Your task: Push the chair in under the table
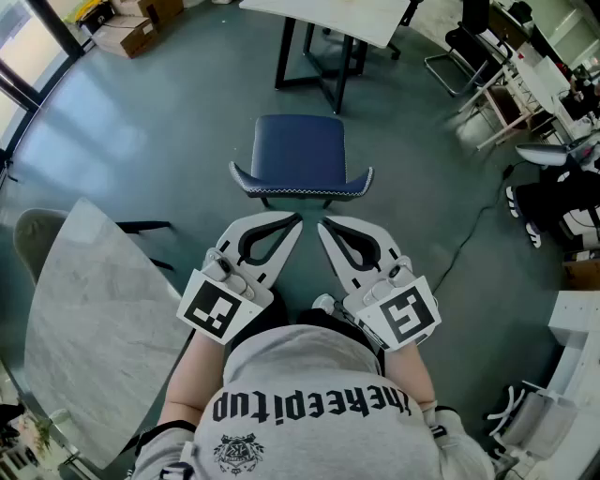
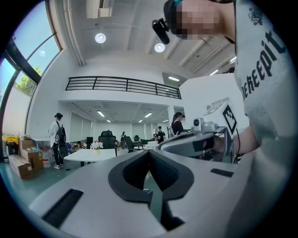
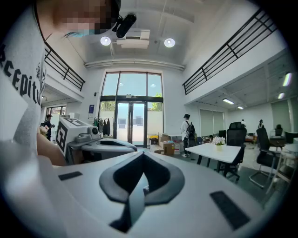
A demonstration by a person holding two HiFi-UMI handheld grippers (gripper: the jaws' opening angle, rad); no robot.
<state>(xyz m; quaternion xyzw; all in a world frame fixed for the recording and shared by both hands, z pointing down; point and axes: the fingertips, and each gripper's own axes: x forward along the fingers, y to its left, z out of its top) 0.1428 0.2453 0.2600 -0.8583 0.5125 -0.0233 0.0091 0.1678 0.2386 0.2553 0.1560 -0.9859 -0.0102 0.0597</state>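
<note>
A blue chair (image 1: 302,150) stands on the grey floor with its backrest toward me. Beyond it is a white table (image 1: 328,17) on black legs, with a gap of floor between them. My left gripper (image 1: 298,219) and right gripper (image 1: 322,226) are held side by side just short of the backrest, tips almost meeting, apart from the chair. Both are shut with nothing between the jaws. The left gripper view shows shut jaws (image 2: 149,151) with the right gripper (image 2: 200,139) beside them. The right gripper view shows the same (image 3: 143,154). Neither gripper view shows the chair.
A round marble table (image 1: 89,328) is close on my left. Cardboard boxes (image 1: 131,33) sit at the far left, other chairs and desks (image 1: 478,66) at the right. A cable (image 1: 469,234) runs across the floor. People stand in the distance (image 3: 187,135).
</note>
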